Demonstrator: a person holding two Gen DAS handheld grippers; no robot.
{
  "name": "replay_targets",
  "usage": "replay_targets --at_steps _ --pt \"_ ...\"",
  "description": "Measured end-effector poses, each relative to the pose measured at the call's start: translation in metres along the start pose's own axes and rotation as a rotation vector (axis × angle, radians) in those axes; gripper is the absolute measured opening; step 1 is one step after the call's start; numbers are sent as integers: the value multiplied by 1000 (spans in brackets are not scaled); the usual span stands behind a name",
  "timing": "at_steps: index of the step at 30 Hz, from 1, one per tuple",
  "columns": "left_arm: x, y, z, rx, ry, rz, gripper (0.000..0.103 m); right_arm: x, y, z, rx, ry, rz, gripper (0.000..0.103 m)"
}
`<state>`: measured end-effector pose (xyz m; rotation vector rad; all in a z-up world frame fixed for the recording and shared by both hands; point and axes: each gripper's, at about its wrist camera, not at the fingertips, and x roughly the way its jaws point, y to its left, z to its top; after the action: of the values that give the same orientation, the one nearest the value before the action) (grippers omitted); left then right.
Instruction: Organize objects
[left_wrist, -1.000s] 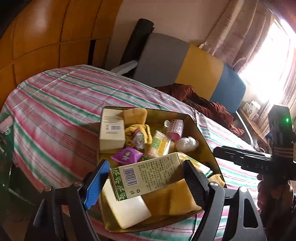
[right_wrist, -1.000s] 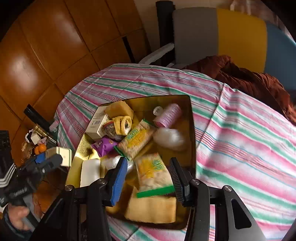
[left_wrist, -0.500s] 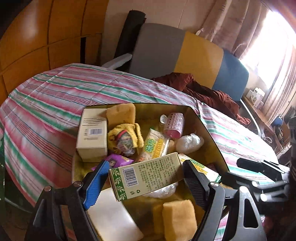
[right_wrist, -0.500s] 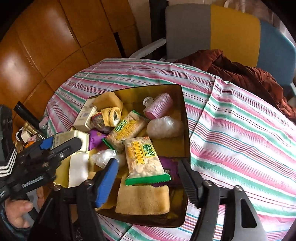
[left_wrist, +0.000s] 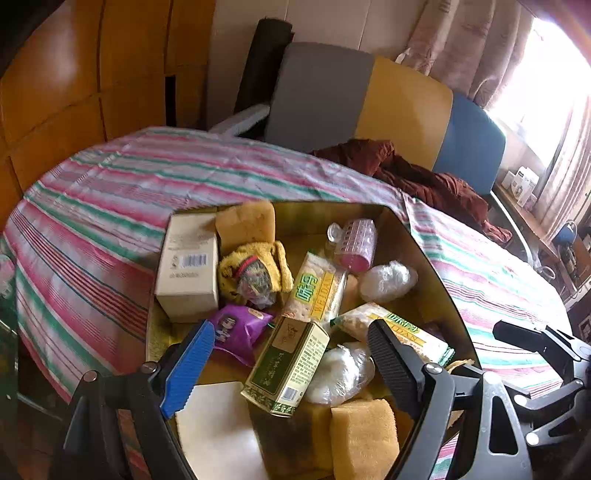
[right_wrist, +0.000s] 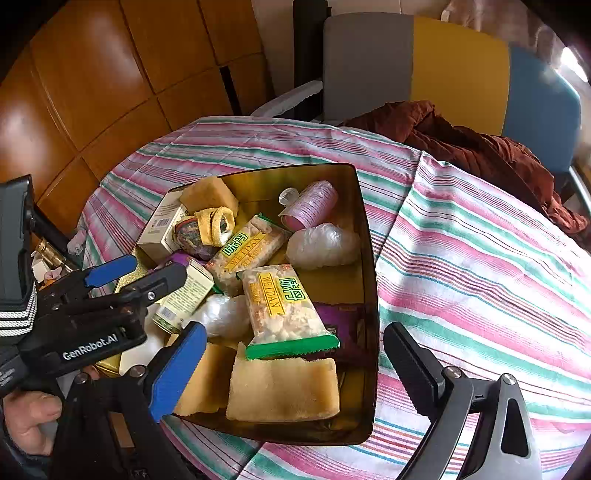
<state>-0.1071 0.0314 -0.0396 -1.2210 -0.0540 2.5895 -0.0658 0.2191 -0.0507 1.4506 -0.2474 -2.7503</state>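
Note:
A golden tin tray (left_wrist: 424, 254) (right_wrist: 369, 258) on the striped table holds several small goods. A green and cream carton (left_wrist: 291, 369) (right_wrist: 184, 295) lies tilted in it between the fingers of my left gripper (left_wrist: 288, 365) (right_wrist: 136, 275). Those jaws are opening and the pads stand off the carton. My right gripper (right_wrist: 293, 369) hovers over the tray's near edge with its jaws opening wide. A Weidan snack packet (right_wrist: 284, 306) (left_wrist: 399, 332) rests loose in front of them on a yellow sponge (right_wrist: 284, 387). Neither gripper holds anything.
Also in the tray are a cream box (left_wrist: 188, 269), yellow hair ties (left_wrist: 255, 269), a pink bottle (right_wrist: 310, 206), white plastic bundles (right_wrist: 321, 247) and a purple packet (left_wrist: 240, 332). A dark red cloth (right_wrist: 461, 144) and a grey, yellow and blue chair (right_wrist: 443, 66) lie beyond the table.
The left gripper has let go of the carton, which dropped into the tray and turned. The right jaws spread from narrow to wide, leaving the snack packet lying in the tray.

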Motion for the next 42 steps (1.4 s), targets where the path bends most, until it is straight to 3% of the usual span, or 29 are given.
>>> replay_targets --at_steps 4,12,20,26,34,42 --pt "-19 0 -4 -1 -45 35 87 -6 4 -2 -4 -21 -13 103" --pt "-44 3 -11 -25 -94 111 87 -16 18 -10 -42 -77 -100 103" --pt "-62 -5 -21 -4 -124 150 86 -23 15 -24 -25 -91 -107 103" --pt "-76 -24 -28 53 -139 247 86 -26 14 -35 -11 -97 -106 103" --pt "-83 -35 -39 51 -139 241 86 -33 14 -44 -4 -120 -96 103" --pt "-85 -37 -43 38 -143 182 81 -39 11 -49 18 -137 -103 103"
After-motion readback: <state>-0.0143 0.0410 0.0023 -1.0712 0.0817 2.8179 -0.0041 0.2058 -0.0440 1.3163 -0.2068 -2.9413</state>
